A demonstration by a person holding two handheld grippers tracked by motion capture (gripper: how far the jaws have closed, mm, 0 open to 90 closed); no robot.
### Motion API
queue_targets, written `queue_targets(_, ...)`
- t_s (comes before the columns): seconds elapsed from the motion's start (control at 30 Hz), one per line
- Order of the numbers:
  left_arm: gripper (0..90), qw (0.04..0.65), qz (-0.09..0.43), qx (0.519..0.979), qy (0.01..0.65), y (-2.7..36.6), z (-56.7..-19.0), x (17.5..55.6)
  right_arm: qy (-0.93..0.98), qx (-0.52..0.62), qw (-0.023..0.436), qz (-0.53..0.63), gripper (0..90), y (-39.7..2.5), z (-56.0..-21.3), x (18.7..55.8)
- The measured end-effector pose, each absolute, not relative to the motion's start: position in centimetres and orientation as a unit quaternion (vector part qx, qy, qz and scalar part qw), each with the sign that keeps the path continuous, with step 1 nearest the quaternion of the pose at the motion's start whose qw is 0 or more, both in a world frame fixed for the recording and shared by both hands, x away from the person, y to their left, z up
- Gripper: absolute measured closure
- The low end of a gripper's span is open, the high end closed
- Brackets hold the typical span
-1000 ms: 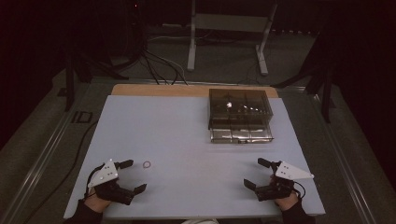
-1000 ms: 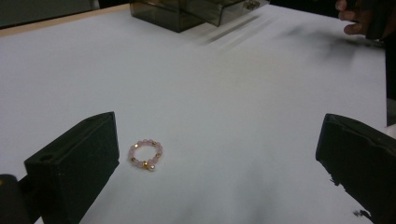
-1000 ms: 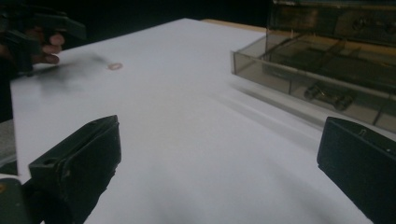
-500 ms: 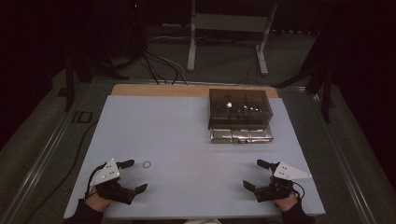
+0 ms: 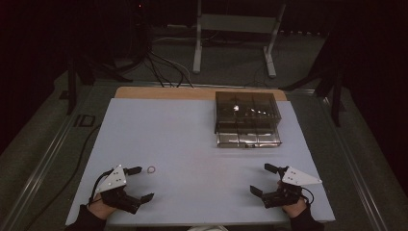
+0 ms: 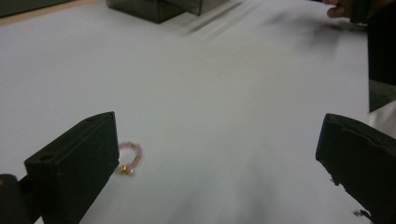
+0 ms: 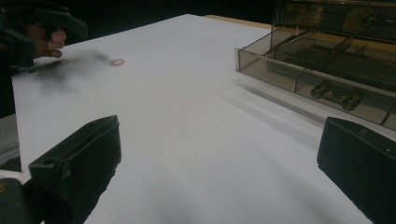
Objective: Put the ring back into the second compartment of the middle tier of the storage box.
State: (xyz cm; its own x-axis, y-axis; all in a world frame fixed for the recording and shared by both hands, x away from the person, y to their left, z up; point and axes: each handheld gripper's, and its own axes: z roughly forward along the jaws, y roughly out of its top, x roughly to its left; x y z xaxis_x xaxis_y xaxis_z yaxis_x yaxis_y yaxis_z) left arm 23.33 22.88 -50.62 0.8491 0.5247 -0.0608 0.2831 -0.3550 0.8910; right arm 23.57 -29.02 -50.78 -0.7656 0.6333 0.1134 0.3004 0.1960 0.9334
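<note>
Left gripper (image 5: 136,184), fingers spread wide, is sitting beside the pink bead ring (image 5: 151,169), seemingly lining up a pick; right gripper (image 5: 262,179) is resting released on the counter (image 5: 192,144)

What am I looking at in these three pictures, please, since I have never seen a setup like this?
A person sits at a white table and holds a hand-worked tool in each hand: the left gripper and the right gripper. Each has two black jaws, and both sets stand open, holding nothing.

The high view looks down from above the person. The left gripper view and the right gripper view come from cameras riding on the tools, looking out between their own jaws.

On the table lies a small pink bead ring, just beside the left gripper. Farther off stands a smoky clear drawer box with its bottom drawer pulled out.
</note>
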Motion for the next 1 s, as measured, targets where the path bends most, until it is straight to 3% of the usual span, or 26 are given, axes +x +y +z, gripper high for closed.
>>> queue_targets(0.53,0.8,0.528,0.11,0.812,0.223,21.4,-48.8,23.7,0.754,0.312,0.143,0.56,0.0,-29.1,-50.8,23.5)
queue_targets(1.0,0.9,0.559,0.136,0.781,0.245,22.0,-47.0,24.5,0.753,0.312,0.143,0.562,0.0,-29.1,-50.7,23.4)
